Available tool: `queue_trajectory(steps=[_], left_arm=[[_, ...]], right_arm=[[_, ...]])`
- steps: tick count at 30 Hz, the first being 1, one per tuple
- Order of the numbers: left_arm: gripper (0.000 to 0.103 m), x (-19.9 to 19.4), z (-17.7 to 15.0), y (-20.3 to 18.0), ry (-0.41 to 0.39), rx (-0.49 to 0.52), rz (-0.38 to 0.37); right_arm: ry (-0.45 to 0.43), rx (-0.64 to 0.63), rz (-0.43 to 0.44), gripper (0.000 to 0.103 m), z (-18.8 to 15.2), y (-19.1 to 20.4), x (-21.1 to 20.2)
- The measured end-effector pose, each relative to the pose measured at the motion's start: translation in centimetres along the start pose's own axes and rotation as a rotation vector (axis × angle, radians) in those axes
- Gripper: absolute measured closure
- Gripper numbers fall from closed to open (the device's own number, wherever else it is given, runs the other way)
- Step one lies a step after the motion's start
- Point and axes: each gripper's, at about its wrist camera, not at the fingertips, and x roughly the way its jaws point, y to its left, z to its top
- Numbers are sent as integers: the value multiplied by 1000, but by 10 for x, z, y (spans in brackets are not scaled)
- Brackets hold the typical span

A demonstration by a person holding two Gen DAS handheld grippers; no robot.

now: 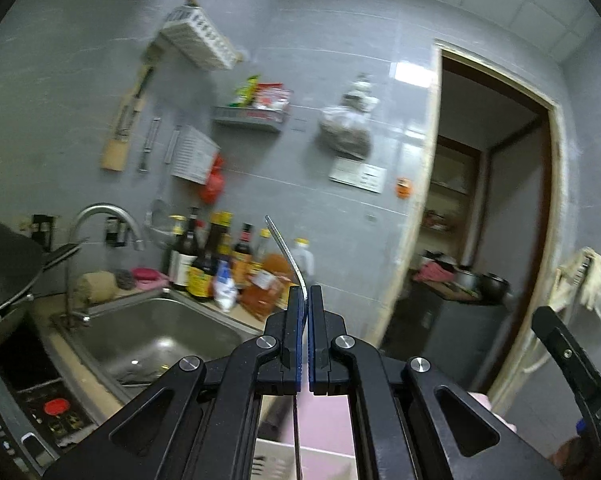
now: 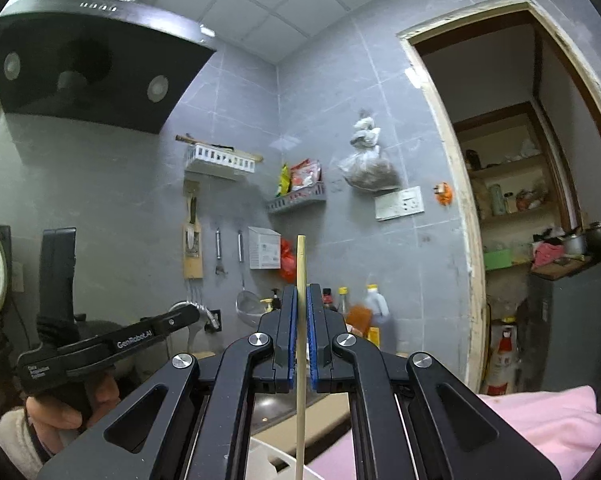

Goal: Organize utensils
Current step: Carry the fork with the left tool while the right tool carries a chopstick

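My left gripper (image 1: 304, 294) is shut on a thin metal utensil handle (image 1: 286, 250) that curves up past the fingertips; its lower end runs down between the arms toward a white slotted holder (image 1: 272, 460). My right gripper (image 2: 302, 294) is shut on a wooden chopstick (image 2: 300, 264) held upright, whose lower end reaches a white container rim (image 2: 288, 462). The left gripper's body also shows in the right wrist view (image 2: 112, 344), held in a hand at the left.
A steel sink (image 1: 148, 336) with a faucet (image 1: 100, 220) lies at the left, sauce bottles (image 1: 216, 256) behind it, a wok (image 1: 4, 272) on the stove. Wall racks (image 2: 220, 160) and hanging tools line the grey tiled wall. A doorway (image 2: 520, 200) opens at the right.
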Motion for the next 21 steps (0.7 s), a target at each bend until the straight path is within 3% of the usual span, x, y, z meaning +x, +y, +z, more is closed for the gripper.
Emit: queue_trajectory(steps=[11,21], left_arm=[[103,26,-35,14,4,-5,82],[103,38,-71,14,89,-16,95]], right_arm=[[77,7,-8,100,-44,-6,32],[179,7,-10,100,-74,-11,39]])
